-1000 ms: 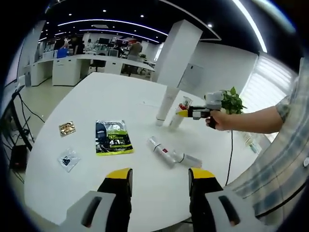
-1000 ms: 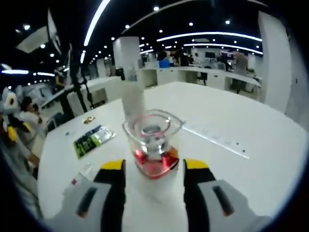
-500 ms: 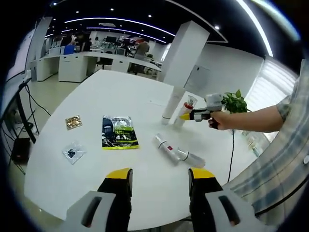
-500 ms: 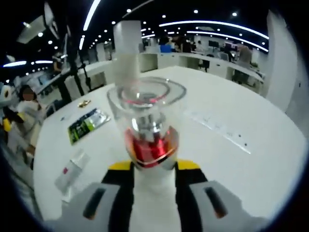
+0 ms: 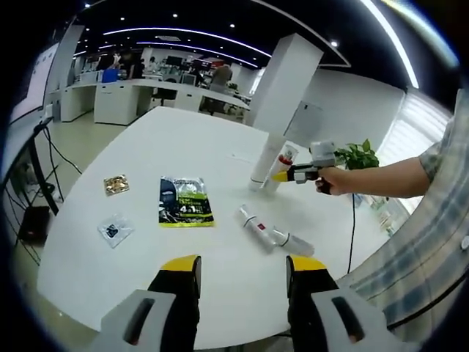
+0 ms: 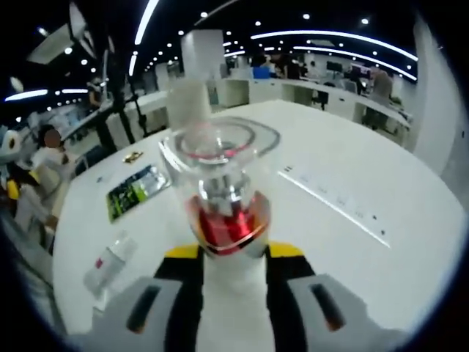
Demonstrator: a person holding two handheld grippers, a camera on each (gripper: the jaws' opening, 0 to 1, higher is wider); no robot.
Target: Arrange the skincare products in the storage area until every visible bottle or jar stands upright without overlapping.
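Note:
A white bottle with a clear cap and a red ring (image 6: 223, 205) is clamped between the jaws of my right gripper (image 6: 226, 253), which is shut on it. Directly behind it stands a tall white tube (image 6: 189, 103), upright. In the left gripper view the right gripper (image 5: 280, 176) holds that bottle (image 5: 286, 157) next to the upright tube (image 5: 260, 167) at the table's far side. Two small bottles (image 5: 251, 223) (image 5: 291, 241) lie on their sides mid-table. My left gripper (image 5: 234, 270) hangs open over the near edge with nothing between its fingers.
A green sachet (image 5: 185, 202), a gold packet (image 5: 115, 184) and a clear packet (image 5: 115, 229) lie on the left of the round white table (image 5: 146, 139). A person's arm (image 5: 381, 180) reaches in from the right. A potted plant (image 5: 357, 154) stands behind it.
The right gripper's jaws have shut on the clear-capped bottle, which stood between open jaws a second ago. The left gripper stays open; its view has shifted only slightly.

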